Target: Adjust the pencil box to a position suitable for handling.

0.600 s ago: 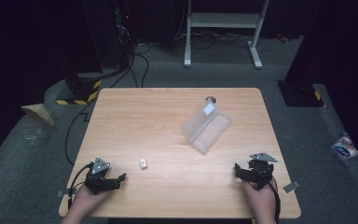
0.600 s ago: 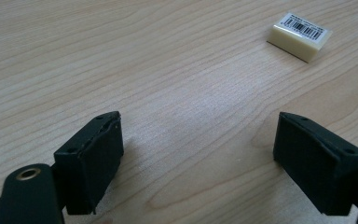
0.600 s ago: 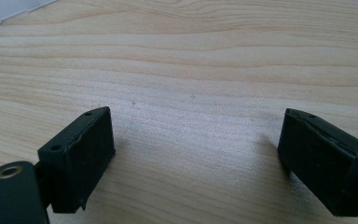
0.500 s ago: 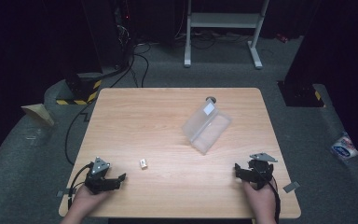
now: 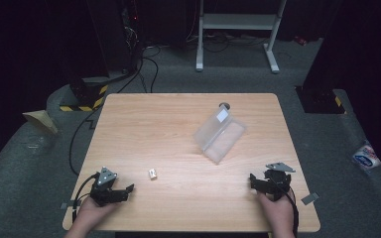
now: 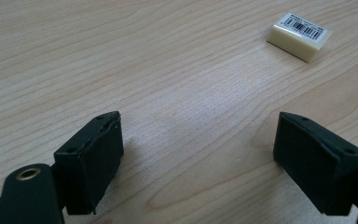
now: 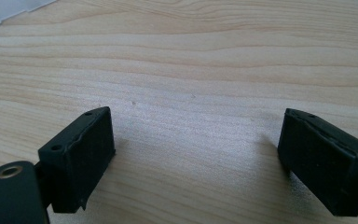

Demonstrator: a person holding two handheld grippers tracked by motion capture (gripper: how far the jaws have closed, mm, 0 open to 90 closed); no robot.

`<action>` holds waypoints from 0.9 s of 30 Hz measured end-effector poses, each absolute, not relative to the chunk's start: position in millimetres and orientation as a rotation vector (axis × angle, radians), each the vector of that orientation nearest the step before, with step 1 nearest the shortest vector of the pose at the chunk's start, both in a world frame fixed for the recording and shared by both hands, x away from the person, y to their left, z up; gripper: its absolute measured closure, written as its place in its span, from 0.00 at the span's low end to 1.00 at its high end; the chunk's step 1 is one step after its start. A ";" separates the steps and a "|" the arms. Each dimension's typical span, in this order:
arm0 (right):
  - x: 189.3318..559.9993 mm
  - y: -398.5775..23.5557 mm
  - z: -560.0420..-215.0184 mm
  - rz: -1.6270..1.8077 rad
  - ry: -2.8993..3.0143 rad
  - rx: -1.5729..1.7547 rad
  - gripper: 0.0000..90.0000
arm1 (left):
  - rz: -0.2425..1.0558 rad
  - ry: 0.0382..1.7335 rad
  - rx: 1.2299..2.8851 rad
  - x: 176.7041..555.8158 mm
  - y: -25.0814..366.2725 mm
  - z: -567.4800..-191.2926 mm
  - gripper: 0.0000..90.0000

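Both grippers sit low at the near edge of the wooden tabletop (image 5: 178,124), one by each near corner, well apart from each other. Left gripper (image 5: 126,191) – jaws spread wide, only bare wood between them in the left gripper view, nothing pinched. The small cream eraser (image 5: 152,173) with a barcode label lies flat just beyond it and toward the middle of the near edge; in the left gripper view the eraser (image 6: 299,36) is up ahead and off to the right, clear of both jaws. Right gripper (image 5: 254,181) – jaws also spread wide, empty, bare wood between them in the right gripper view. A clear plastic box (image 5: 218,134) lies tilted at an angle right of the tabletop's centre, toward the far edge, well apart from both grippers and from the eraser.
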State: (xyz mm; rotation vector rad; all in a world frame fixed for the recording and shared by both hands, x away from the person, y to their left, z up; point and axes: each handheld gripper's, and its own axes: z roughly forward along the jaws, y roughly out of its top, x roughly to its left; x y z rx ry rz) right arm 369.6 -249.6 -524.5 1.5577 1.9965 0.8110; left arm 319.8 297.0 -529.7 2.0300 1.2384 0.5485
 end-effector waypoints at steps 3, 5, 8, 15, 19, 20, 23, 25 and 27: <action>369.6 -249.9 -524.5 0.812 2.001 1.554 0.11 | 0.546 1.240 2.028 319.9 296.9 -529.8 0.18; 369.6 -250.1 -524.5 0.813 2.003 1.552 0.11 | 0.547 1.243 2.027 320.1 296.7 -529.8 0.18; 369.6 -250.1 -524.5 0.812 2.004 1.553 0.11 | 0.546 1.241 2.031 320.1 296.9 -529.7 0.18; 369.7 -250.0 -524.5 0.817 2.010 1.541 0.13 | 0.565 1.247 2.031 319.4 296.4 -529.4 0.19; 369.1 -250.3 -524.4 0.822 2.011 1.533 0.14 | 0.558 1.245 2.026 318.8 295.1 -529.6 0.20; 368.7 -249.7 -524.2 0.821 2.011 1.527 0.17 | 0.552 1.222 2.039 318.5 295.4 -529.4 0.20; 368.4 -247.4 -523.5 0.832 2.017 1.502 0.24 | 0.538 1.217 2.038 318.2 295.3 -529.5 0.20; 369.3 -245.3 -522.1 0.832 2.025 1.497 0.27 | 0.538 1.217 2.038 318.2 295.5 -529.5 0.20; 369.5 -239.5 -520.6 0.833 2.037 1.483 0.29 | 0.537 1.215 2.037 318.3 295.7 -529.5 0.20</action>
